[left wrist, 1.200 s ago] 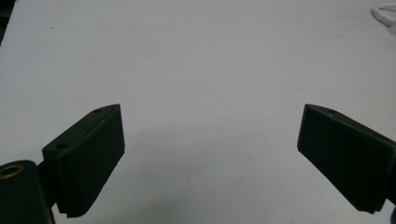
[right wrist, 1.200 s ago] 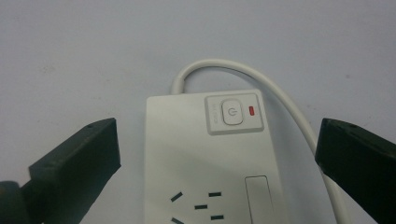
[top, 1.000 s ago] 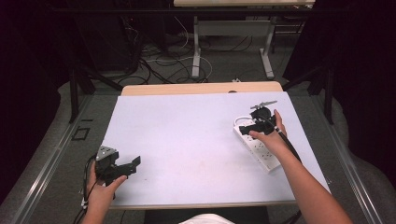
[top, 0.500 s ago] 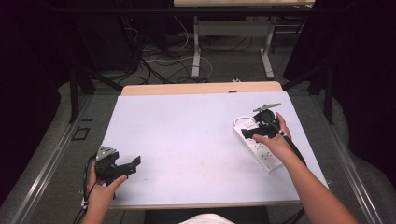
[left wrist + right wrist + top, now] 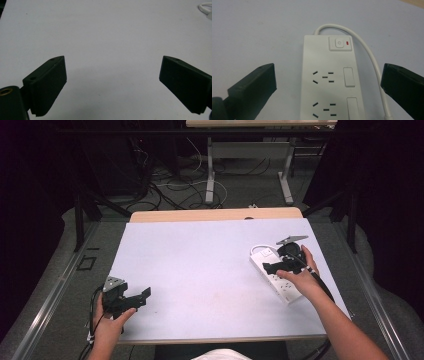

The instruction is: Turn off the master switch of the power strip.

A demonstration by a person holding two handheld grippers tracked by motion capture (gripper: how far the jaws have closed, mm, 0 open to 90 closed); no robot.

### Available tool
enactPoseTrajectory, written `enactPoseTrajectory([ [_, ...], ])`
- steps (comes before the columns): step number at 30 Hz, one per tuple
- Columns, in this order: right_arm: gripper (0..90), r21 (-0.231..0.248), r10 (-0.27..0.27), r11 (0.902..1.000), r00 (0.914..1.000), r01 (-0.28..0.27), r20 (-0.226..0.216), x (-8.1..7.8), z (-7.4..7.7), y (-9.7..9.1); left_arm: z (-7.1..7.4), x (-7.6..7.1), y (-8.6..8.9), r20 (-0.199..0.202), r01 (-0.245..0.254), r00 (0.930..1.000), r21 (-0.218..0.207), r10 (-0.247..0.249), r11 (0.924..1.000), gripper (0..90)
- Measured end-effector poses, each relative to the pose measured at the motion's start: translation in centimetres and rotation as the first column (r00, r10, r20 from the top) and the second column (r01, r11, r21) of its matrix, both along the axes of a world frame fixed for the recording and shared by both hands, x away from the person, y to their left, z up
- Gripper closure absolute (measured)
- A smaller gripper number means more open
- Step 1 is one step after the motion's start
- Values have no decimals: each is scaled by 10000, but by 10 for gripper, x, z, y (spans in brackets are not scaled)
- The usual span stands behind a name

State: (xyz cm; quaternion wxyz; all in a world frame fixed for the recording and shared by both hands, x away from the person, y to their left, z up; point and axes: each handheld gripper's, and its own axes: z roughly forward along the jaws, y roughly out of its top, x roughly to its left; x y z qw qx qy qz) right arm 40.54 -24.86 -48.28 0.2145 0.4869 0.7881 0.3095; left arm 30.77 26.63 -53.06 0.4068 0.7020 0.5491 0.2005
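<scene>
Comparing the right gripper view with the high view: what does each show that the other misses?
Right gripper view alone: the power strip's main switch with a small red mark beside it, plus the socket slots up close, framed by the open right claw. High view alone: the left claw held open over the table's near-left corner, both forearms, and floor cables beyond. Shared: the white strip, its cord, and the pale tabletop.

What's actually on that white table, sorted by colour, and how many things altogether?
White: 1, the power strip with its cord
Black: 2, the left gripper and the right gripper, each held with jaws open
Total: 3
</scene>
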Motion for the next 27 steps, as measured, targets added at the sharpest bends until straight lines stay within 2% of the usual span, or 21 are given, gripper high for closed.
enactPoseTrajectory([
  [9,0,60,193,9998,9998,-193,65,-15,1,-4,0,0,0,8,-2,10000,-5,2,10000,76],
  [15,0,263,213,9994,9997,-217,130,-29,1,-7,1,0,1,2,30,10000,20,-30,10000,76],
  [21,0,221,99,9997,9992,-108,388,-44,1,-14,0,0,-1,-26,11,10000,23,-11,10000,76],
  [27,0,481,-58,9988,9989,36,460,-58,-2,-22,0,0,-1,-7,-3,10000,7,3,10000,76],
])
